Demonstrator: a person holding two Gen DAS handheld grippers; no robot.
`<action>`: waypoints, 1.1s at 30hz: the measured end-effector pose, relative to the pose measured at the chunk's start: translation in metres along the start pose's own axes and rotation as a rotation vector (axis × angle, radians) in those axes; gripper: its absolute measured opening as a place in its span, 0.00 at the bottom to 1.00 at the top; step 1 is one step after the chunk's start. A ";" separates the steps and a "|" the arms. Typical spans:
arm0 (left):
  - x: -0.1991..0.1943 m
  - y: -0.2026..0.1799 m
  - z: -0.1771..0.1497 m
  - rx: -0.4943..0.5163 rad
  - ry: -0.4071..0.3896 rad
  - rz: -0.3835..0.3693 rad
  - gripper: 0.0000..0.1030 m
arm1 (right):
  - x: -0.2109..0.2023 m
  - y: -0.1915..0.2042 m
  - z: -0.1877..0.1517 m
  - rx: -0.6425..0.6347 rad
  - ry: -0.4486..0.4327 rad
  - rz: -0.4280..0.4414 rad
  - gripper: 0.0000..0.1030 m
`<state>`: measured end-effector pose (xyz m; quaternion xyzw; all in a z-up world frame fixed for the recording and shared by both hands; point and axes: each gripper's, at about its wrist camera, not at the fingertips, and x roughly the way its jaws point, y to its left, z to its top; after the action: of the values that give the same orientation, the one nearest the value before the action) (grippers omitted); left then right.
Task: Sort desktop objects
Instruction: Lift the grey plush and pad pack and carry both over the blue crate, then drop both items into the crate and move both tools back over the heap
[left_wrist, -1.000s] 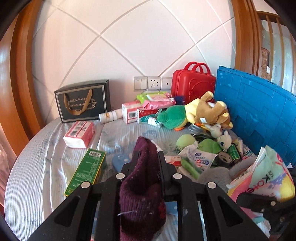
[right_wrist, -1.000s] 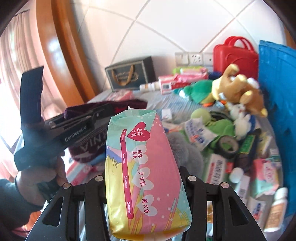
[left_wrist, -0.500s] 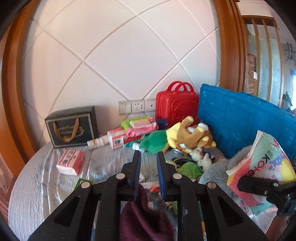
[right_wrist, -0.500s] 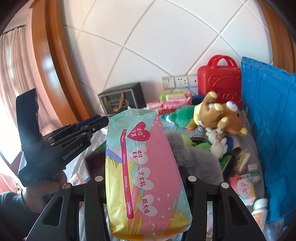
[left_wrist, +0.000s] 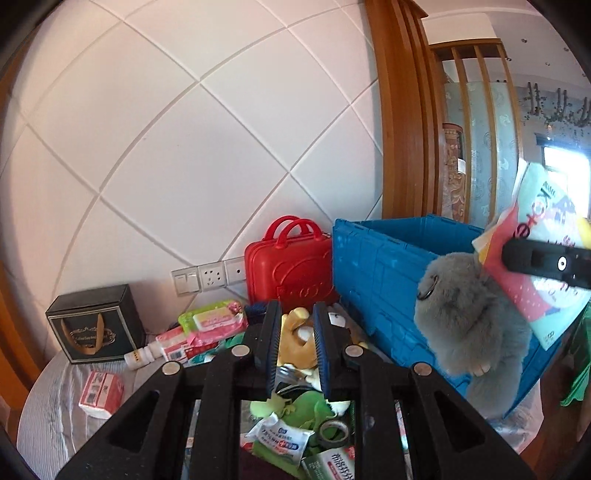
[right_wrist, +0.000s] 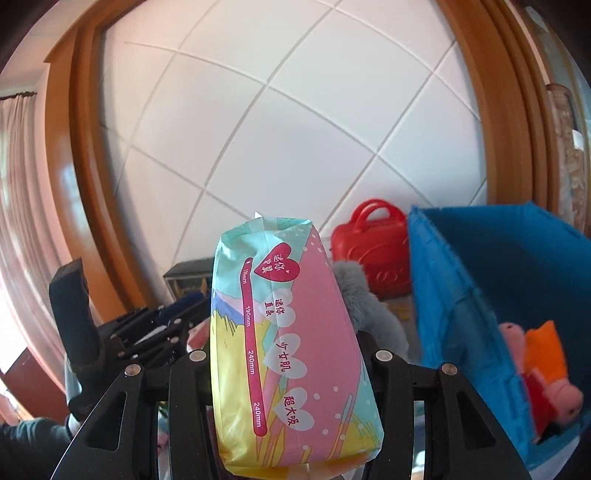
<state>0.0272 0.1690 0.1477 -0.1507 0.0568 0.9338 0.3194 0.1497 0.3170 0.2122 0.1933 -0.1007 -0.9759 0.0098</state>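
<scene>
Your right gripper (right_wrist: 291, 354) has its jaws clamped on the pink and teal pad pack (right_wrist: 288, 332), raised just left of the blue crate (left_wrist: 384, 266); a grey plush toy (left_wrist: 469, 314) hangs with the pack against the crate's wall; your left gripper (left_wrist: 295, 347) holds nothing, its jaws a little apart, above the clutter left of the crate; inside the crate lies a pink pig plush (right_wrist: 532, 373); the red case (left_wrist: 291, 269) stands behind, touching the crate.
</scene>
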 end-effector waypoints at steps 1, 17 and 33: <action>0.003 -0.008 0.006 0.006 -0.005 -0.009 0.17 | -0.008 -0.007 0.008 0.007 -0.018 -0.016 0.45; 0.037 -0.106 0.039 0.044 -0.020 -0.178 0.17 | -0.085 -0.149 0.105 0.061 -0.123 -0.357 0.49; 0.024 -0.008 -0.053 -0.032 0.051 0.069 0.17 | -0.035 -0.104 0.008 -0.042 -0.102 -0.326 1.00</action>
<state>0.0268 0.1784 0.0895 -0.1775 0.0549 0.9410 0.2829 0.1815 0.4224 0.2116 0.1572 -0.0478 -0.9750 -0.1495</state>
